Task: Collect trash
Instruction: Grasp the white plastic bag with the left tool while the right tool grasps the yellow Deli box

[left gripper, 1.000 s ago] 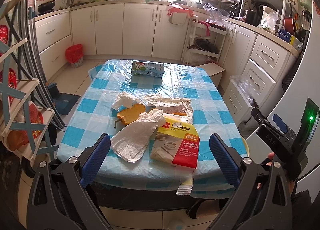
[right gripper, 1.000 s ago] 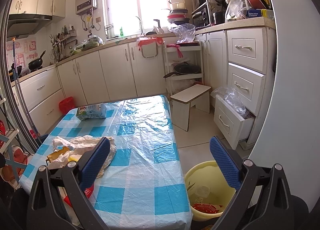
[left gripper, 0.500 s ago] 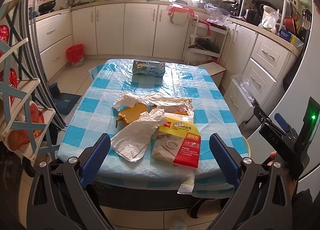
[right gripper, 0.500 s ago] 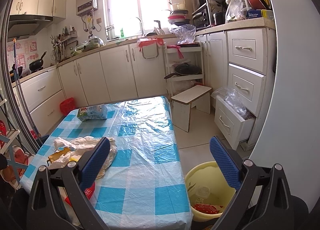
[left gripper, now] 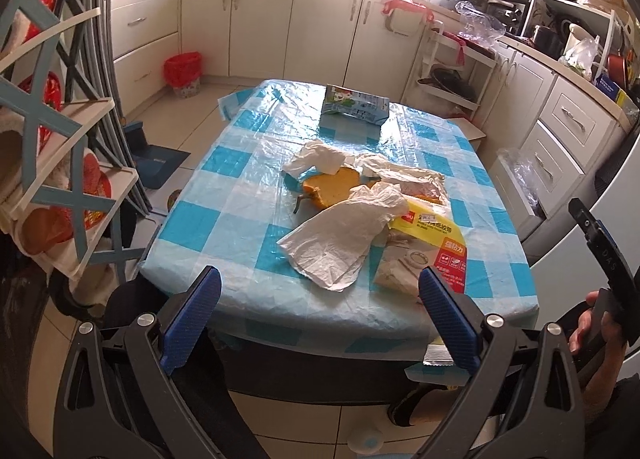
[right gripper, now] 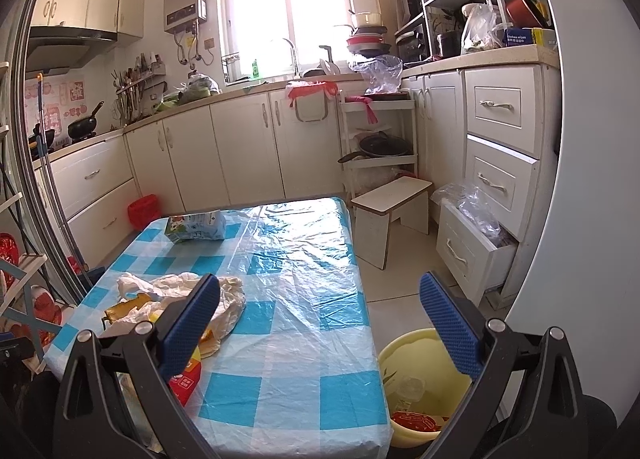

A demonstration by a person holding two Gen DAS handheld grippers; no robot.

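You see a glossy, wrinkled clear plastic sheet (left gripper: 256, 195) over the checked tablecloth (right gripper: 288, 391), and a thin crinkled white plastic bag (left gripper: 340, 235) on it. The yellow-and-red package (left gripper: 432, 247) looks like shiny printed film, and the yellow bucket (right gripper: 424, 343) is smooth plastic. Your gripper pads (left gripper: 192, 311) are matt blue with a fine rough texture, on matt black plastic arms.

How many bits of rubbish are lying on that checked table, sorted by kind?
Crumpled white plastic bags: 2, near one, far one
Printed packets: 2, yellow and red packet, blue and green pack
Orange food scrap: 1
Clear wrapper: 1
Total: 6
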